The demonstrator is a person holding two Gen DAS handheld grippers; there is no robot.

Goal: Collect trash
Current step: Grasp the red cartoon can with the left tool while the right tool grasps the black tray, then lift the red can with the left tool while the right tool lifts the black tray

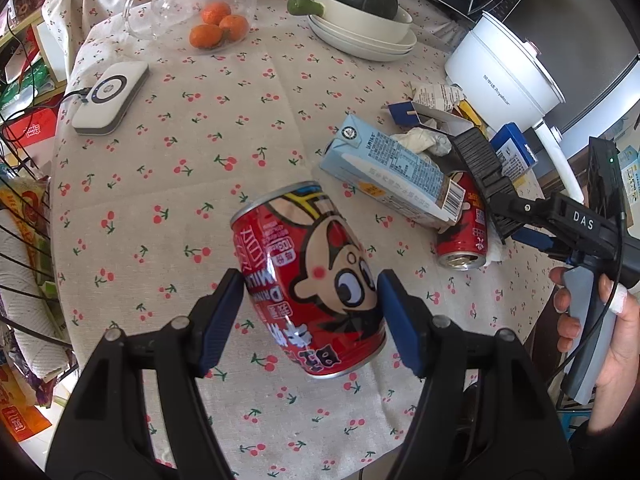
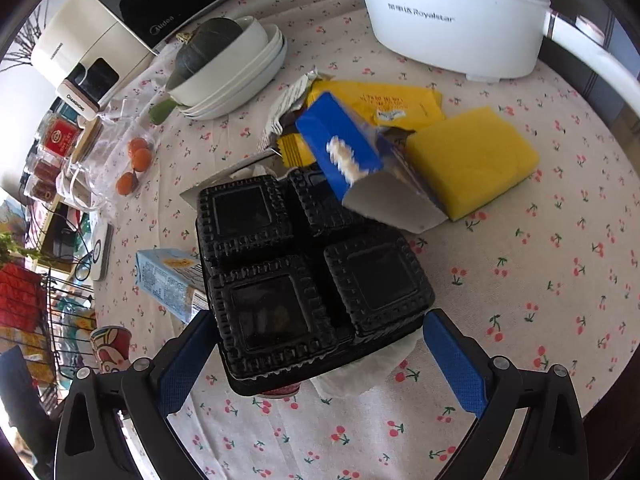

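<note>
My left gripper (image 1: 310, 300) is shut on a red cartoon milk can (image 1: 308, 280) and holds it tilted above the cherry-print tablecloth (image 1: 160, 184). That can also shows at the left of the right wrist view (image 2: 110, 350). My right gripper (image 2: 316, 344) is open, its blue pads on either side of a black four-compartment plastic tray (image 2: 308, 280); in the left wrist view the tray (image 1: 482, 168) stands on edge. A second red can (image 1: 464, 236), a light blue carton (image 1: 392, 172), crumpled tissue (image 1: 424, 140), a blue box (image 2: 352, 152) and yellow wrappers (image 2: 376, 108) lie around it.
A yellow sponge (image 2: 472, 160) lies right of the blue box. A white cooker (image 2: 456, 12), stacked white dishes with a green squash (image 1: 364, 12), oranges (image 1: 218, 26), a glass pitcher (image 1: 180, 0) and a white charger pad (image 1: 110, 96) stand on the table. A wire rack (image 1: 24, 264) is at the left.
</note>
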